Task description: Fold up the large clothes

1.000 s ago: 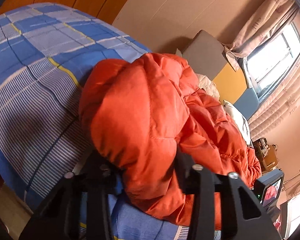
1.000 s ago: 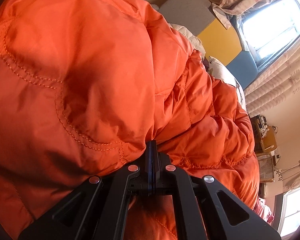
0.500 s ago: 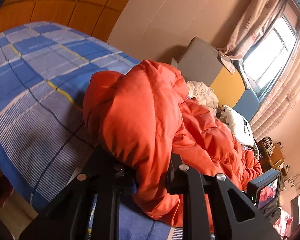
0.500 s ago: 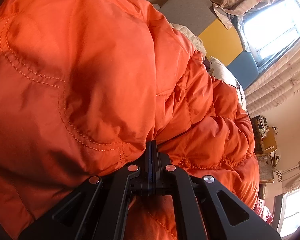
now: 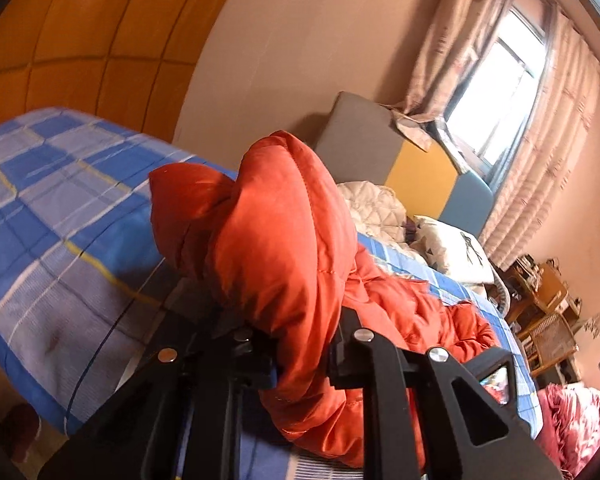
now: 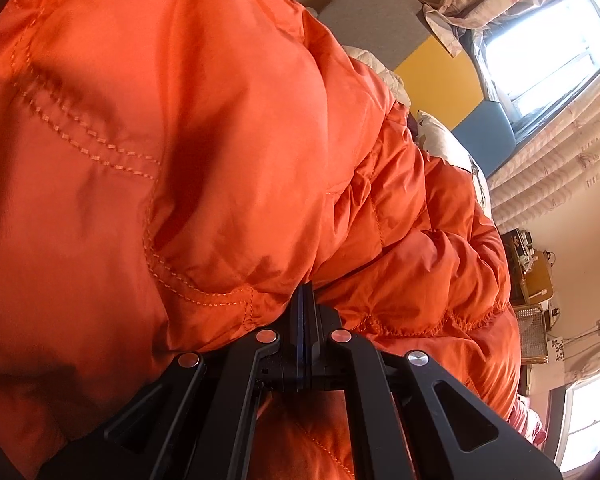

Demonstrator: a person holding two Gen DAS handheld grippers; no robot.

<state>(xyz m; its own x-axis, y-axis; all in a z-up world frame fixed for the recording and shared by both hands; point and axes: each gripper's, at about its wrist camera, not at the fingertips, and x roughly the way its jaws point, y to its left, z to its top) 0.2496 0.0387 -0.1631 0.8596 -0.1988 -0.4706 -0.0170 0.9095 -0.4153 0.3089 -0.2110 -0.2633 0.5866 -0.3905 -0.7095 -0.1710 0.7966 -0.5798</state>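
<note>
A puffy orange jacket [image 5: 284,240] lies on a bed with a blue checked sheet [image 5: 60,208]. My left gripper [image 5: 300,340] is closing its jaws on a bunched fold of the jacket. That fold is raised off the sheet and its lower end hangs below the jaws. In the right wrist view the jacket [image 6: 220,140] fills most of the picture. My right gripper [image 6: 304,300] is shut, its tips tucked against a stitched hem. Whether any fabric is pinched between them is hidden.
A grey, yellow and blue headboard [image 5: 360,148] stands at the far end of the bed, with a white quilted cloth [image 5: 376,208] and a pillow [image 5: 452,248] below it. A curtained window [image 5: 496,92], wooden furniture [image 5: 548,292] and pink cloth [image 5: 572,420] are on the right.
My left gripper has narrowed on the jacket fold and risen, lifting the fold off the sheet; more wall and window now show. The right gripper has not moved.
</note>
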